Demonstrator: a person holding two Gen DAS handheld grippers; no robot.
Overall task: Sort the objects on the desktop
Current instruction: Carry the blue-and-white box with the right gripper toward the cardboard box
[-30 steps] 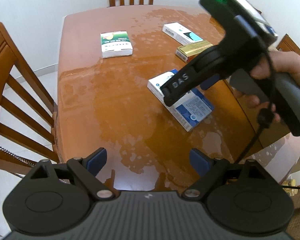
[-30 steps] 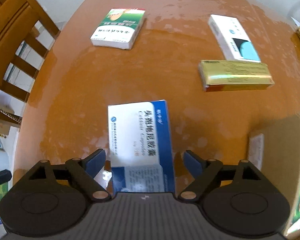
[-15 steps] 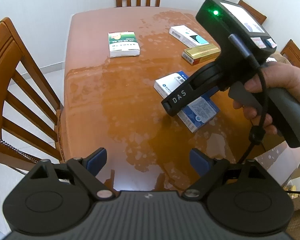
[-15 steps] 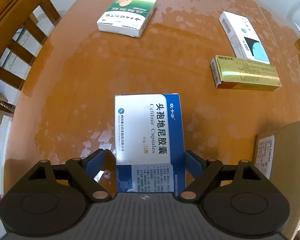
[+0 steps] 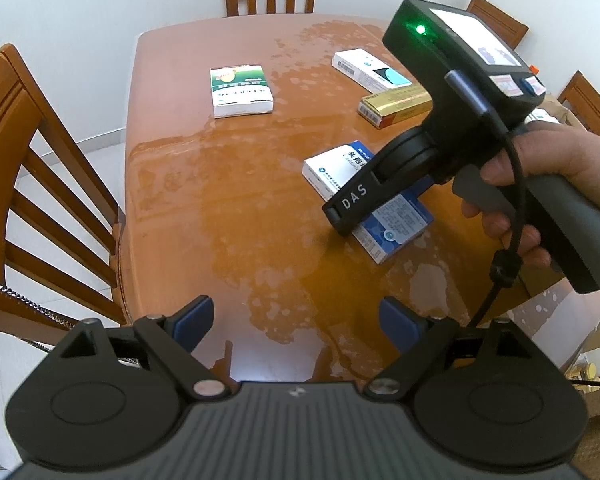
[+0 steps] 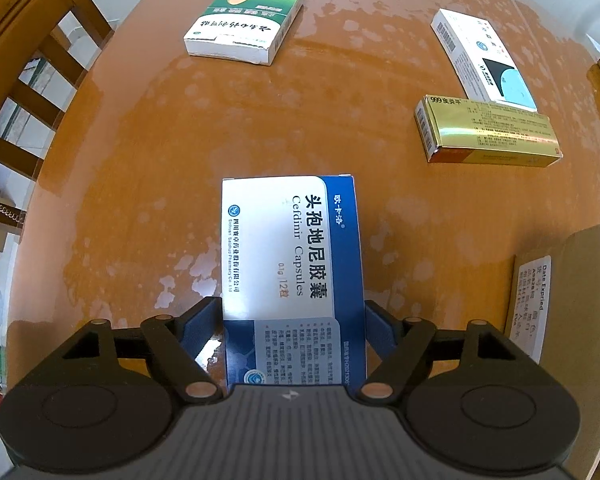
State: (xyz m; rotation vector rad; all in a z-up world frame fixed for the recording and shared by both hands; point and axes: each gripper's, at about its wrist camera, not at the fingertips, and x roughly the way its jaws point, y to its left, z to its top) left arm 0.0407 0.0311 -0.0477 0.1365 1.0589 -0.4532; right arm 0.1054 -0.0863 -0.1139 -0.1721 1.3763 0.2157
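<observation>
A hand (image 5: 540, 172) tips the right gripper (image 6: 294, 320) steeply down; its jaws are closing around the blue box (image 6: 288, 248) lying on the shiny orange surface (image 6: 148, 152). The left gripper (image 5: 296, 320) hangs wide and empty, wooden chairs (image 5: 28, 184) nearby.

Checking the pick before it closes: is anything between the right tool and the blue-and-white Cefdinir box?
Nothing visible. The right tool straddles the Cefdinir box, jaws closing with one pad on each long side; the gold box lies well apart.
</observation>
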